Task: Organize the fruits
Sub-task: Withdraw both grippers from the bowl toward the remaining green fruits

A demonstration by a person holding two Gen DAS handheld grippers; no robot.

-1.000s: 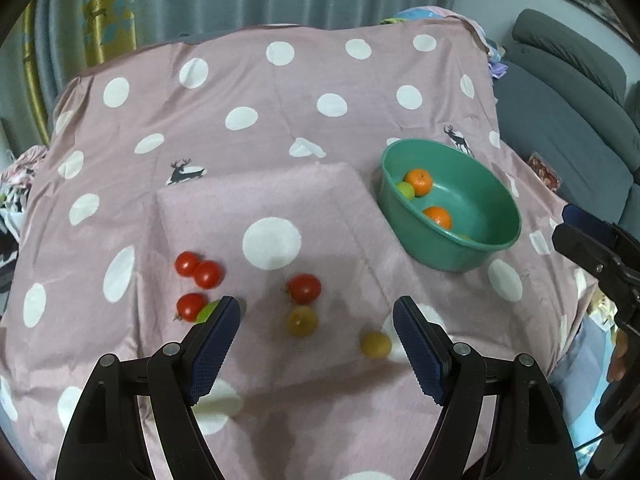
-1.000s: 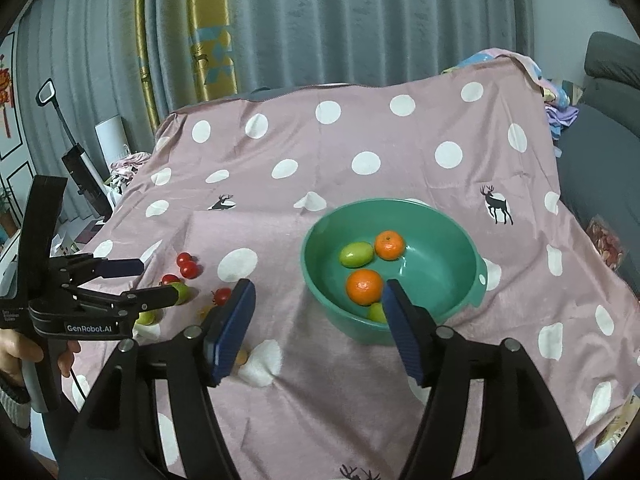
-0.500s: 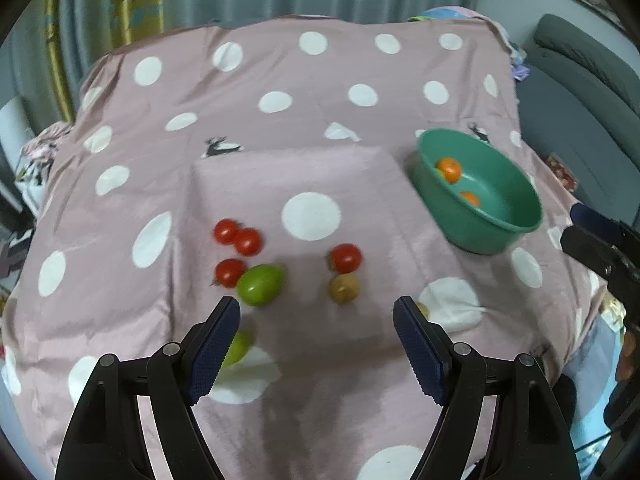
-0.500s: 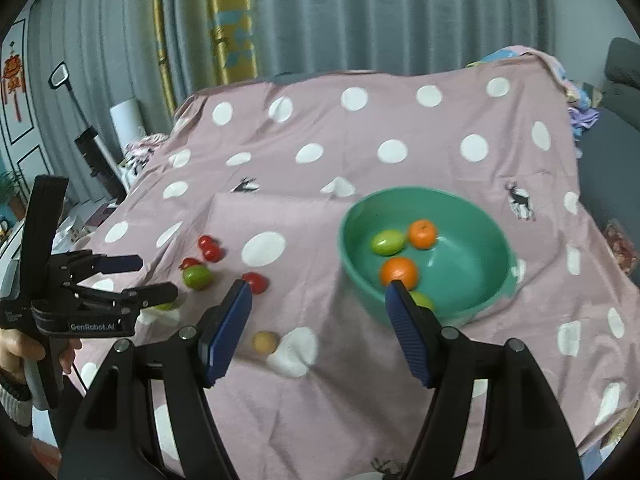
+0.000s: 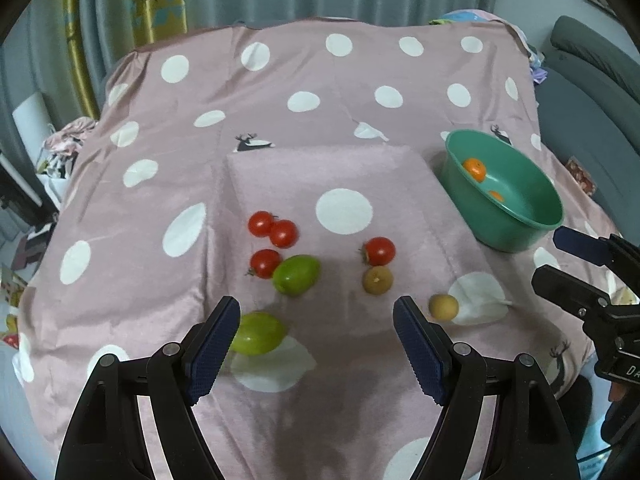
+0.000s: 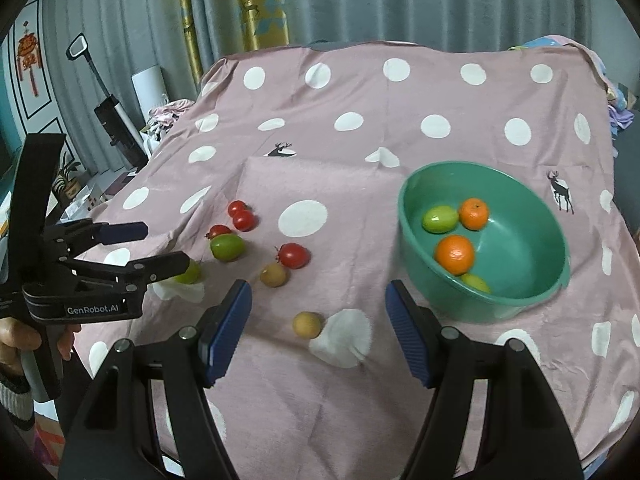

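A green bowl (image 6: 520, 248) on the pink dotted cloth holds two oranges (image 6: 455, 254) and two green fruits (image 6: 440, 219). Loose on the cloth lie several red tomatoes (image 5: 283, 233), two green fruits (image 5: 296, 274), a brown fruit (image 5: 377, 279) and a yellow one (image 6: 307, 324). My left gripper (image 5: 316, 316) hangs open above the cloth, with a green fruit (image 5: 258, 332) beside its left finger. My right gripper (image 6: 318, 300) is open too, and the yellow fruit lies on the cloth just beyond its fingers. Neither holds anything.
The cloth (image 5: 360, 80) drapes over a raised pad and falls off at the near and side edges. A grey sofa (image 5: 592, 92) stands at the right and curtains hang behind. A person's hand (image 6: 16, 336) grips the left tool's handle.
The left gripper has drawn back from the loose fruits, so more of them show. The right gripper has swung left, away from the bowl and over the loose fruits.
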